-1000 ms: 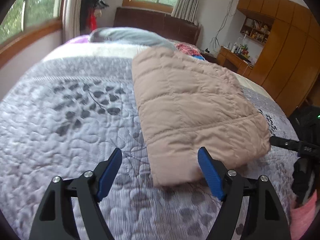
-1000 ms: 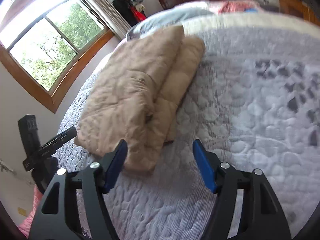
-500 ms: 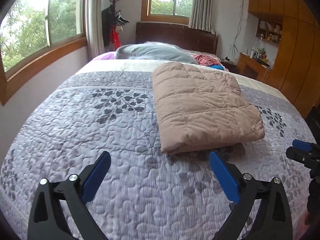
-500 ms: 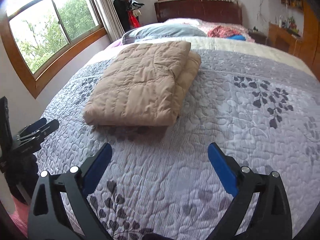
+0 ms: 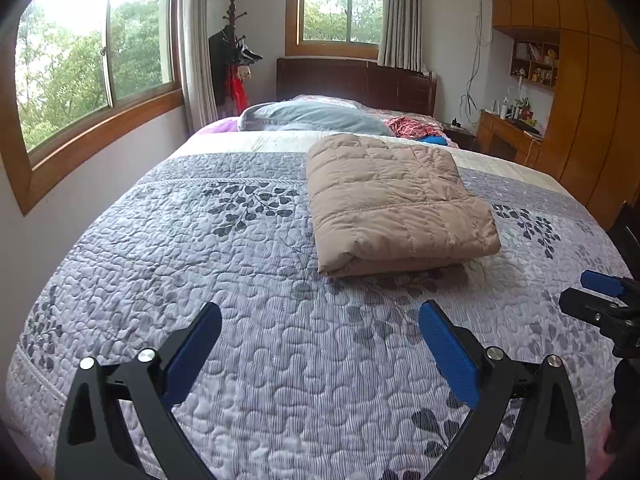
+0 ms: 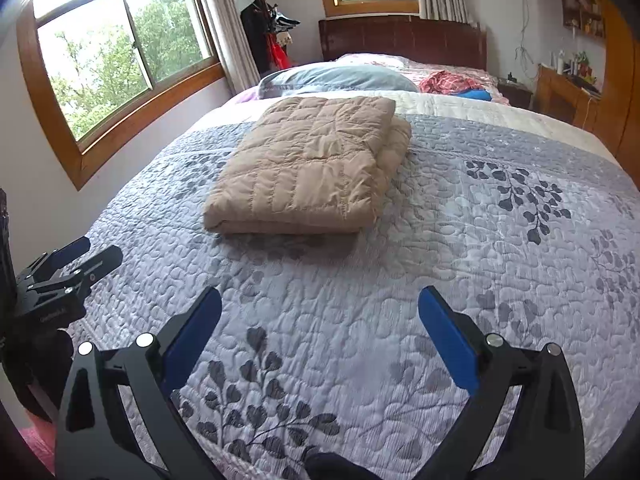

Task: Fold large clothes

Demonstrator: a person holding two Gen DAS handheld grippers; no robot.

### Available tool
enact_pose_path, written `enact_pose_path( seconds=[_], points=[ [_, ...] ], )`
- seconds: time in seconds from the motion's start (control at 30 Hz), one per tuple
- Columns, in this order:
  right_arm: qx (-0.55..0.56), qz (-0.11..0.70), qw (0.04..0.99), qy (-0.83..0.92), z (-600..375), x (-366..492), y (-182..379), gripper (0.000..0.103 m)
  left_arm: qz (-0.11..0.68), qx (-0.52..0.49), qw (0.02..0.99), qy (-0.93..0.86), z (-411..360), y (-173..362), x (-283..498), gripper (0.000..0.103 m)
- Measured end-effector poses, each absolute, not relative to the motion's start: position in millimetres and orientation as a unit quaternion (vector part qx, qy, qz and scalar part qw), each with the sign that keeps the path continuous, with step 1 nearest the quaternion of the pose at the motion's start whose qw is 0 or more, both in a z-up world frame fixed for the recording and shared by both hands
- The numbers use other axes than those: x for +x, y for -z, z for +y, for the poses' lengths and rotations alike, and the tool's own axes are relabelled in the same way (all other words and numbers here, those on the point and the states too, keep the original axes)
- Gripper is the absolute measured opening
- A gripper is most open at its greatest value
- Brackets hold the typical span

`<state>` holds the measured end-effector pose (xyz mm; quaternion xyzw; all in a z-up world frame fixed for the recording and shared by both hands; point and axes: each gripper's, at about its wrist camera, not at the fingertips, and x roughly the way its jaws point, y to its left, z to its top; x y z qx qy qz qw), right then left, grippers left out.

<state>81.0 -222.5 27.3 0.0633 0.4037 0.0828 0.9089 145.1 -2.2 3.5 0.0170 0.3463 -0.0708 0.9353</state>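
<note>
The tan quilted garment [image 5: 394, 204] lies folded into a compact rectangle in the middle of the frame on the bed [image 5: 200, 280], so the folding looks done. Left hand-held gripper [image 5: 320, 354] and right hand-held gripper [image 6: 320, 344] hang spread and empty at the bottom, well apart from it. A grey pillow [image 5: 312, 118] and red cloth [image 5: 412, 126] lie beyond; nothing stands between.

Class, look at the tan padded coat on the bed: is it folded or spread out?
Folded. The coat lies as a compact rectangle on the bedspread, stacked layers showing along its near edge.
</note>
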Motion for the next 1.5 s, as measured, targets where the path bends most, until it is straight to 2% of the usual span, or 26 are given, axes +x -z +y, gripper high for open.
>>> enact_pose_path(
  seconds=[0.4, 1.5],
  points=[
    [0.069, 0.4, 0.91, -0.084, -221, 71, -30, 0.098, 0.33, 0.033, 0.941, 0.064, -8, -11, 124, 0.099],
    [0.058, 0.4, 0.91, -0.094, -216, 70, -28, 0.098, 0.345, 0.037, 0.935, 0.073, -9, -4, 130, 0.099]
  ],
)
